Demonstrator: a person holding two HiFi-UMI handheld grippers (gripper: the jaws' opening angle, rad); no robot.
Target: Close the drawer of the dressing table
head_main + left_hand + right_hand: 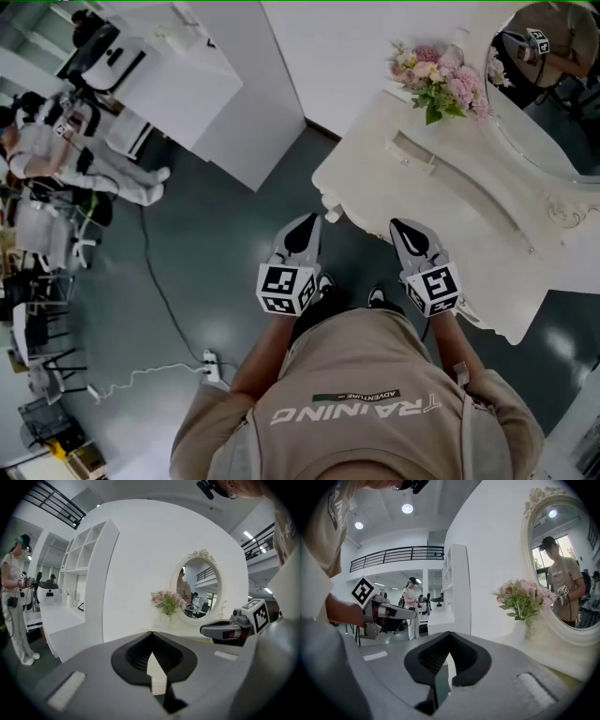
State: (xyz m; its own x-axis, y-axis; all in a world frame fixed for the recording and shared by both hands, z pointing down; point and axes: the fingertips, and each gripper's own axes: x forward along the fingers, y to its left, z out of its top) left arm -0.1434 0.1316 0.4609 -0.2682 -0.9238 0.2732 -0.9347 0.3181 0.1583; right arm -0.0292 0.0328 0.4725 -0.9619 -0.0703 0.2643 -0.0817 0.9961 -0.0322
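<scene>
Held left gripper (309,221) and right gripper (398,227) side by side, level, tips forward, jaws closed on nothing. Found dressing table (394,183) just ahead of tips.

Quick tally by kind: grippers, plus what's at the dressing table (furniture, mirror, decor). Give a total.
Grippers: 2, the left gripper and the right gripper, both shut and empty
Dressing table: 1
Oval mirror: 1
Flower bouquet: 1
White vase: 1
Total: 6
</scene>
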